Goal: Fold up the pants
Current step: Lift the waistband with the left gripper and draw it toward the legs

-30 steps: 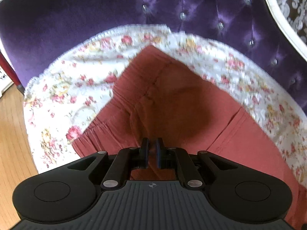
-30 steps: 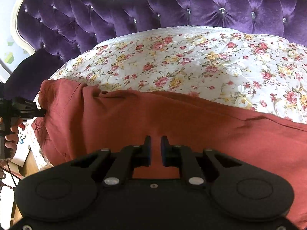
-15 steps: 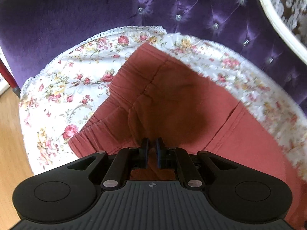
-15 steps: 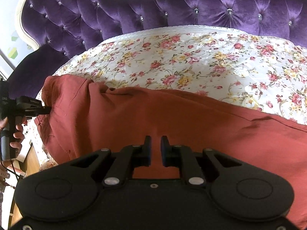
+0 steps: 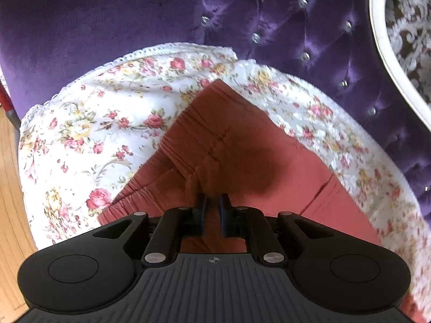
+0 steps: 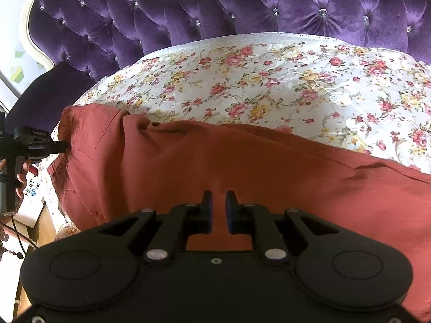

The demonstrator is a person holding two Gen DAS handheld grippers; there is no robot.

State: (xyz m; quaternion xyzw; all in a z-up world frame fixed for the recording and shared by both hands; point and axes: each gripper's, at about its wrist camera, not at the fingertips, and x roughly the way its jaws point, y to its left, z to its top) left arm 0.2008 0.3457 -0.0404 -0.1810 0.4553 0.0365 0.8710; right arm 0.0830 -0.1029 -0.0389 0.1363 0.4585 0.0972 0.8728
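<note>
2 grippers work the pants (image 6: 242, 167), which lie across the floral sheet (image 6: 269, 80): the left gripper (image 5: 212, 202) is easing its jaws apart at the waistband with cloth between them, while the right gripper (image 6: 218, 202) pinches a fold at the near edge. Release should finish only once edges sit aligned and flat. Both pinch points sit low behind the fingers, and the far leg ends are cut off.

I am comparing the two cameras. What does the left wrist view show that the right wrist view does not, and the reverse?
Only the left wrist view: the gathered waistband and the wooden floor.

Only the right wrist view: the left gripper at the pants' edge, jaws opening, and the hand holding it.

Both: the red pants, the floral sheet and the purple headboard.
</note>
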